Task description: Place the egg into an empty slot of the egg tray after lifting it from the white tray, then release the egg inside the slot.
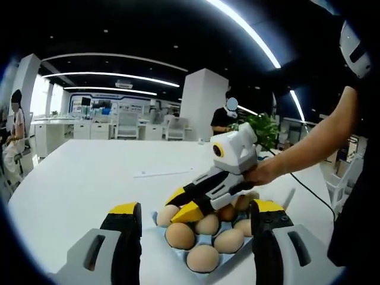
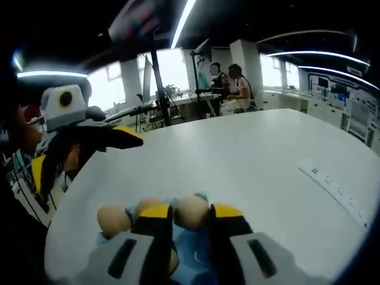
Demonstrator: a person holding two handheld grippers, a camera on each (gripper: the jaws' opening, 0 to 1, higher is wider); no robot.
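Two tongs are in use over the blue egg tray, which sits close to my edge of the white table.

Right gripper: I hold it low over the tray, jaws nearly together around an egg. The right gripper view shows the yellow tips flanking the shell, so I judge the egg is gripped or just about to be let go. A low hold keeps any drop short.

Left gripper: jaws spread wide and empty, parked at the near side of the tray, clear of the work.

Eggs: smooth, matte tan ovals, rigid but brittle. Six or so already fill the moulded cups. The cups are rounded hollows, which keeps each egg from rolling.

I cannot tell which slot is still free.
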